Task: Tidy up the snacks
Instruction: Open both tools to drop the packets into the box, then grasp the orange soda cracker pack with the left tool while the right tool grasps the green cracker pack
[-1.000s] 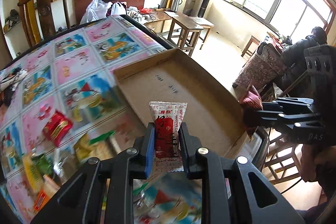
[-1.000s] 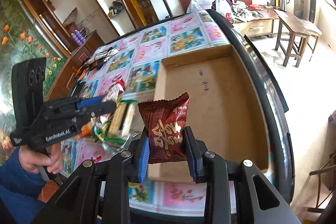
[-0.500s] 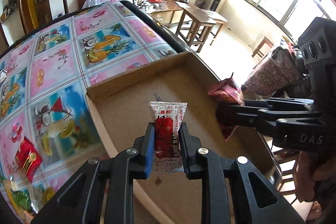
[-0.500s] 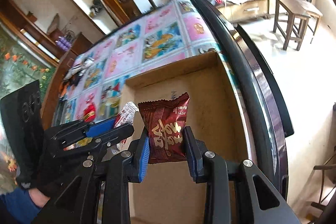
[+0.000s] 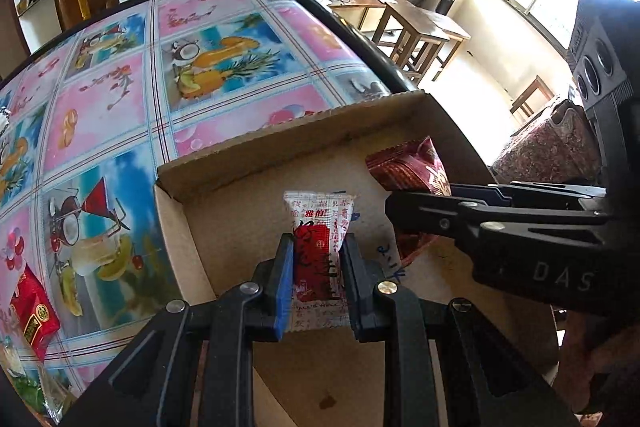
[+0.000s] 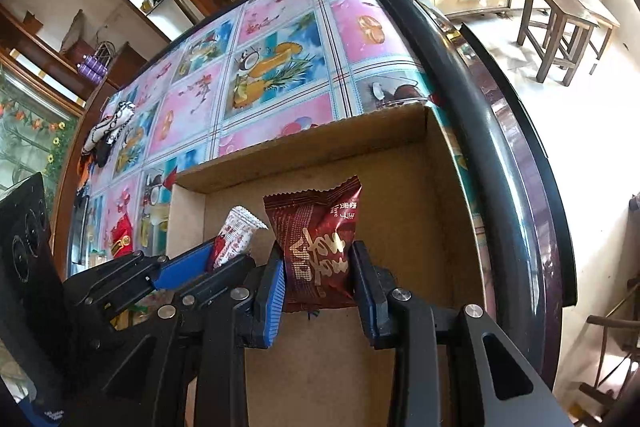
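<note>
On fruit-print tablecloth: cardboard box; wooden stools beyond.

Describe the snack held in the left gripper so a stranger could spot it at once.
On the fruit-print tablecloth sits a shallow brown cardboard box. Over its floor the left gripper clamps a small white sachet with a red panel. Its neighbour, the right gripper's puffy dark-red packet, is maroon with gold lettering.

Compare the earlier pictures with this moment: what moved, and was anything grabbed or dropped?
Both tools came in from over the patterned table to above the cardboard box and dipped toward its floor, ending close side by side. Nothing was grabbed or dropped: the left tool still grips the white-and-red packet, the right tool the dark red packet. The box stayed put and holds no snacks.
</note>
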`<action>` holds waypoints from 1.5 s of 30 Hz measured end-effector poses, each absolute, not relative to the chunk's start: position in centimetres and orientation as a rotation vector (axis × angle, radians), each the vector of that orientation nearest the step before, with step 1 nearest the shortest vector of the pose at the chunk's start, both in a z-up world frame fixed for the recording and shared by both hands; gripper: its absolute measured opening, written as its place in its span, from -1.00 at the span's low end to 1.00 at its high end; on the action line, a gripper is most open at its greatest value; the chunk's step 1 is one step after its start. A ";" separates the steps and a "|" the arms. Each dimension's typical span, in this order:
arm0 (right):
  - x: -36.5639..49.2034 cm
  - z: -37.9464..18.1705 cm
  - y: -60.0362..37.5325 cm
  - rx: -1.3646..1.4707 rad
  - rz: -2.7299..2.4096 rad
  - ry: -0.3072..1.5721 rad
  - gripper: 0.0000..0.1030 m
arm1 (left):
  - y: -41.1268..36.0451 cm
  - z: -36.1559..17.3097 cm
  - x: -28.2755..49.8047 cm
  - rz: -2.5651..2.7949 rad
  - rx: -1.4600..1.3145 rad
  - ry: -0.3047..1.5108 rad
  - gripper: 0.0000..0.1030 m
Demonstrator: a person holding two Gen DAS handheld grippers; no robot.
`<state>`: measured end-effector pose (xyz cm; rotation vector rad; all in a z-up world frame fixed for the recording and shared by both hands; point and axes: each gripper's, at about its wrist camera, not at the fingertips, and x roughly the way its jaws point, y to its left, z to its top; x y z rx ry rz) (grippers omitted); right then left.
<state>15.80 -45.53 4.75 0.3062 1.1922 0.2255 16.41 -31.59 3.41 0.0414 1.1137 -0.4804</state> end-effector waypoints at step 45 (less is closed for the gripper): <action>-2.9 11.9 -31.1 0.278 0.387 0.995 0.44 | -4.6 9.4 -2.8 -0.408 0.034 0.982 0.15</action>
